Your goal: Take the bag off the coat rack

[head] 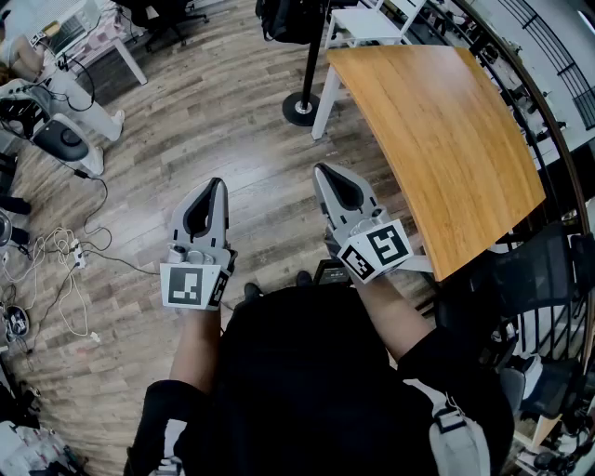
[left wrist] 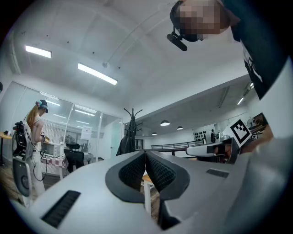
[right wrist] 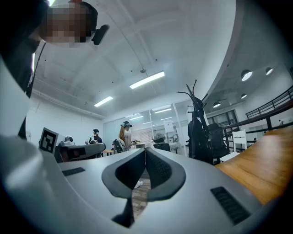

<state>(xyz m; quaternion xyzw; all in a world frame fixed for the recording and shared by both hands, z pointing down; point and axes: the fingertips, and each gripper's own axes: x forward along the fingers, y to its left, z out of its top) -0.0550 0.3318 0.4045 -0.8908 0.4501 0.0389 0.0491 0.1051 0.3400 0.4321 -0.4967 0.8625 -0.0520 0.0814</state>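
Observation:
A black coat rack (head: 304,88) stands on a round base on the wood floor ahead, and a black bag (head: 286,19) hangs near its top. In the left gripper view the coat rack (left wrist: 132,119) and the hanging bag (left wrist: 125,145) are far off, left of centre. The right gripper view has the rack (right wrist: 194,103) and bag (right wrist: 198,137) to the right. My left gripper (head: 217,186) and right gripper (head: 323,170) are held side by side in front of my body, well short of the rack. Both are shut with nothing between the jaws.
A wooden table (head: 446,130) lies to the right, close beside the rack. A white table (head: 367,23) is behind the rack. Cables (head: 70,260) and equipment (head: 56,130) lie at the left. A person (left wrist: 35,132) stands by desks far off.

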